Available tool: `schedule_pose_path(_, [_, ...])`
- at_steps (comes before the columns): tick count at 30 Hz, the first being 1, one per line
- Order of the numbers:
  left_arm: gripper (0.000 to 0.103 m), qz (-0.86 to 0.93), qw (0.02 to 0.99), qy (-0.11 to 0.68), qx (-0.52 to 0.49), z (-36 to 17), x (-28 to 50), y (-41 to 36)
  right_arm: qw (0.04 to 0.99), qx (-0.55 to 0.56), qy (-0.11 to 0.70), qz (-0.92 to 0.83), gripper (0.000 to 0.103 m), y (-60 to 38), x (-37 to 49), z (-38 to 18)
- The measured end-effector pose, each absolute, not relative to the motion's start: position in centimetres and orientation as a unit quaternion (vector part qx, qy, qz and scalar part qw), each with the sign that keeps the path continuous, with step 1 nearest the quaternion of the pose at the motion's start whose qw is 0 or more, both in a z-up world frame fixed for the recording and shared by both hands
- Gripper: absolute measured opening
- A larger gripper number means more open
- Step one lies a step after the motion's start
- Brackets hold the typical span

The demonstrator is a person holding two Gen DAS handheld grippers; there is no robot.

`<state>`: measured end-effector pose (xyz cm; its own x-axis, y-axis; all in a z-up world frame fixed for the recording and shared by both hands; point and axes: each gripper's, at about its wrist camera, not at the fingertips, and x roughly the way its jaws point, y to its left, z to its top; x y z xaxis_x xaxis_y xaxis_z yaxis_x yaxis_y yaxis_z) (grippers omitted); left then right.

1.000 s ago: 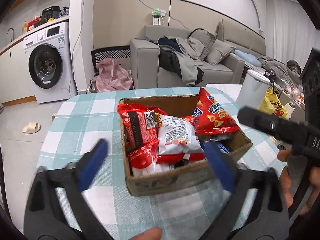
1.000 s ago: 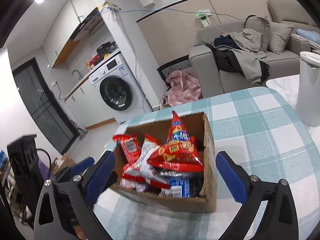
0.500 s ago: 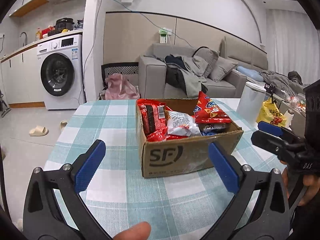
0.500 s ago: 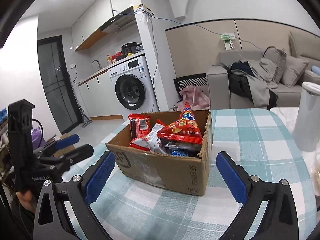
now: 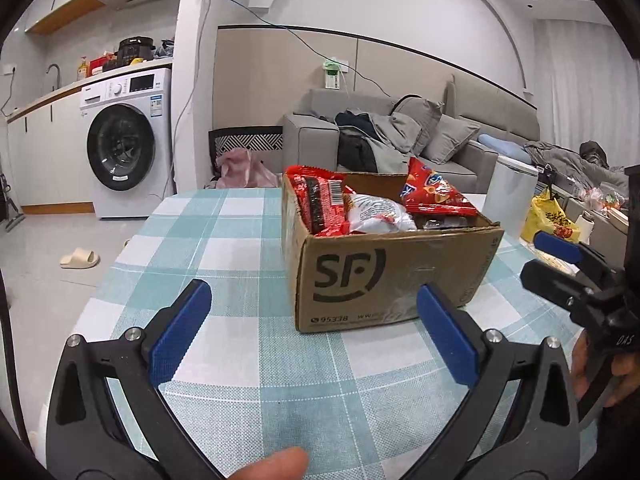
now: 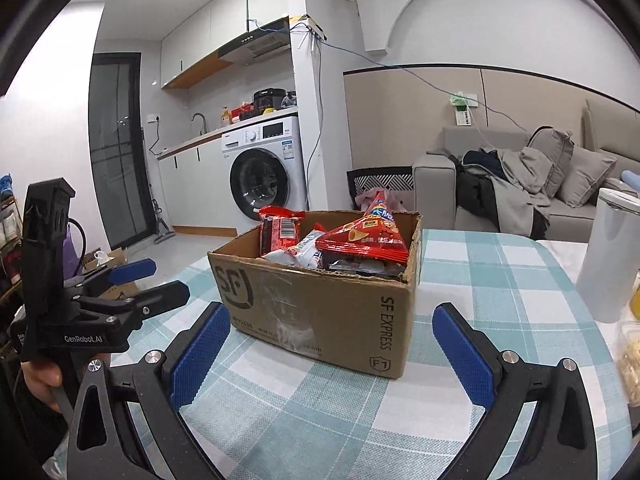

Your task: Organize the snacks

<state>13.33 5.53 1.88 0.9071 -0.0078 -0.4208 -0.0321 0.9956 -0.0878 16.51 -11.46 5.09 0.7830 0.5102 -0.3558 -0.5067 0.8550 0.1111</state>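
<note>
Nearest in each wrist view, the blue-padded fingers are spread wide and hold nothing. The left gripper (image 5: 312, 328) hovers low over the teal-and-white checked worktop (image 5: 240, 248), on the near-left side of the box; the right gripper (image 6: 332, 344) hovers at the same low height on the near-right side. Each gripper also appears at the edge of the other view, the two well apart from each other. A fingertip of the person shows at the bottom edge of the left view.

Just beyond the fingers stands the open brown cardboard box printed "SF" (image 5: 384, 276), resting flat on the worktop with its flaps out of the way. The snacks sit inside it, piled above the rim: a red packet with a barcode (image 5: 320, 200) at the left, a white crinkled packet (image 5: 376, 214) in the middle, and a red triangular chip bag (image 5: 436, 196) at the right, leaning on the pile. Smaller dark wrappers lie beneath, too hidden to identify.

Judged step: the packets are boxed and neither gripper is engaged, so the task stands at a pause, either near completion or ahead of a further pick. Any next pick calls for raising a gripper above the box rim and descending onto the topmost bag.

At the far right stands a white cylindrical bin (image 6: 612, 252). Beyond the worktop are a white washing machine (image 5: 124, 140) and a grey sofa (image 5: 400, 136).
</note>
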Motion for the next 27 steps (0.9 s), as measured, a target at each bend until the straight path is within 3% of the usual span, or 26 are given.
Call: schedule_pose_path(27, [0.102, 0.018, 0.975, 0.217, -0.038, 0.9, 13.8, 5.1, 0.952, 0.022, 0.172, 0.251, 0.103, -12.6, 16.1, 5.2])
